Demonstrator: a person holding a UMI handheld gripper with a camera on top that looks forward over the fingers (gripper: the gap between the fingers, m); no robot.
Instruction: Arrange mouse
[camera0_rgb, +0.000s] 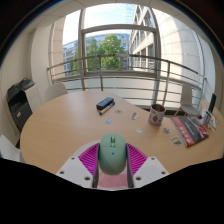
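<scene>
**Mouse held between the fingers, above the near edge of the table**

The gripper (112, 165) has its jaws clenched on a pale green computer mouse (112, 153); both pink pads (91, 160) press against its flanks. The mouse's long axis runs straight ahead along the fingers, its nose pointing to the far side of the round wooden table (70, 125). Beyond it, well apart, lie a dark rectangular case (105, 103) near the far edge, a mug (157, 115) to the right and magazines (190, 130) further right. The bare tabletop directly ahead appears the likeliest place to set the mouse down.
</scene>
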